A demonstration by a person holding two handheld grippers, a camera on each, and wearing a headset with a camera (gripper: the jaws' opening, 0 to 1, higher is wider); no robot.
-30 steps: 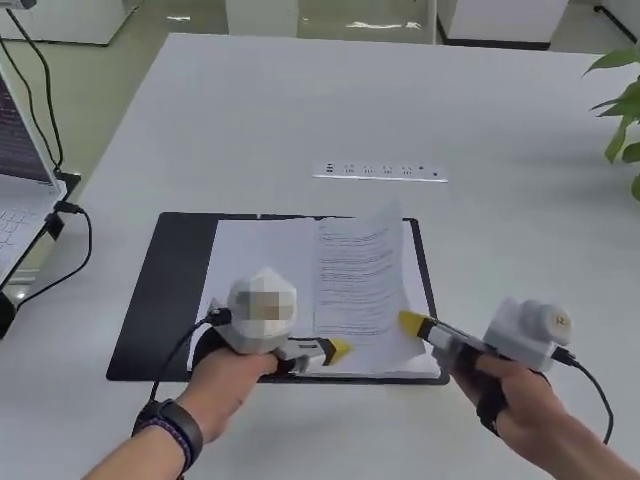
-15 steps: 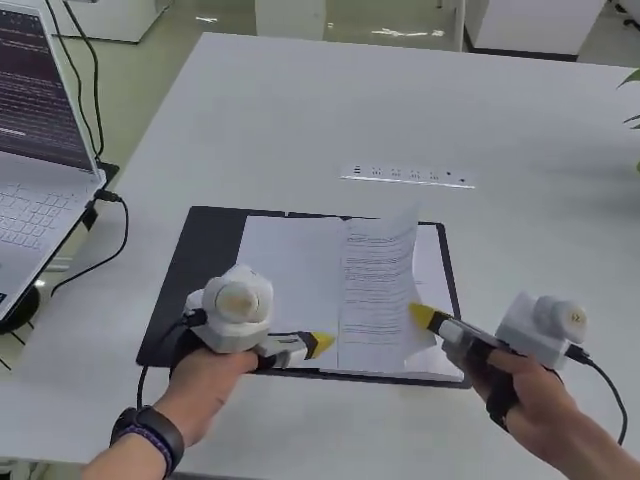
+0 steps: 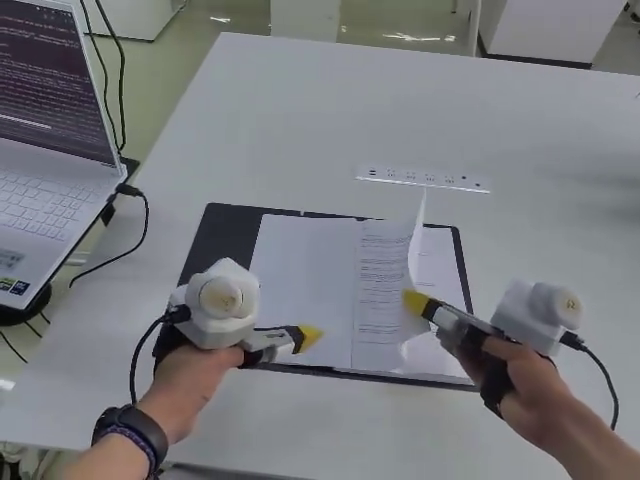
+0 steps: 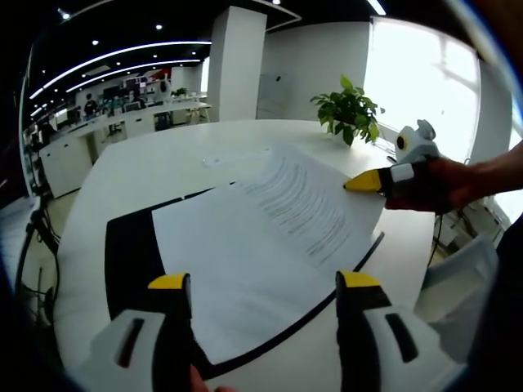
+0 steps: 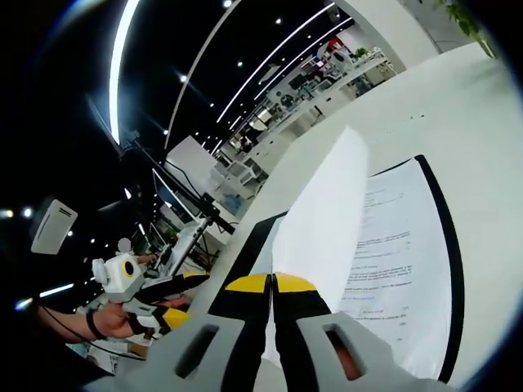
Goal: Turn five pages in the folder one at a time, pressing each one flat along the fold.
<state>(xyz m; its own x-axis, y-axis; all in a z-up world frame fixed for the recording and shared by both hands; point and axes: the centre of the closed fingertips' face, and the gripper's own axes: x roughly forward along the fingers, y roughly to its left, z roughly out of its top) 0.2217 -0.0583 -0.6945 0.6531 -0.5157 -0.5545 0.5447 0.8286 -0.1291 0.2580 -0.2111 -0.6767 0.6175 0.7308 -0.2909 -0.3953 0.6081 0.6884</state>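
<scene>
An open black folder [image 3: 215, 260] lies on the white table, with white pages spread over it. My right gripper [image 3: 412, 298] is shut on the lower edge of one printed page [image 3: 385, 280] and holds it raised, nearly on edge, over the folder's right half. In the right gripper view the jaws [image 5: 272, 282] are pressed together on that page [image 5: 327, 212]. My left gripper [image 3: 308, 336] hovers at the folder's front edge, over the left-hand pages. Its jaws [image 4: 263, 282] stand wide apart with nothing between them. Ahead of them is the lifted page [image 4: 302, 204], with the right gripper [image 4: 353, 184] on its edge.
An open laptop [image 3: 40, 150] sits at the table's left edge, and its cable [image 3: 110, 240] trails toward the folder. A white power strip [image 3: 425, 180] is set in the table behind the folder. A potted plant [image 4: 347, 110] stands beyond the far side.
The right gripper has swung the held page up from a low curl to almost upright, toward the fold. The left gripper stays by the folder's front edge. The head camera has shifted.
</scene>
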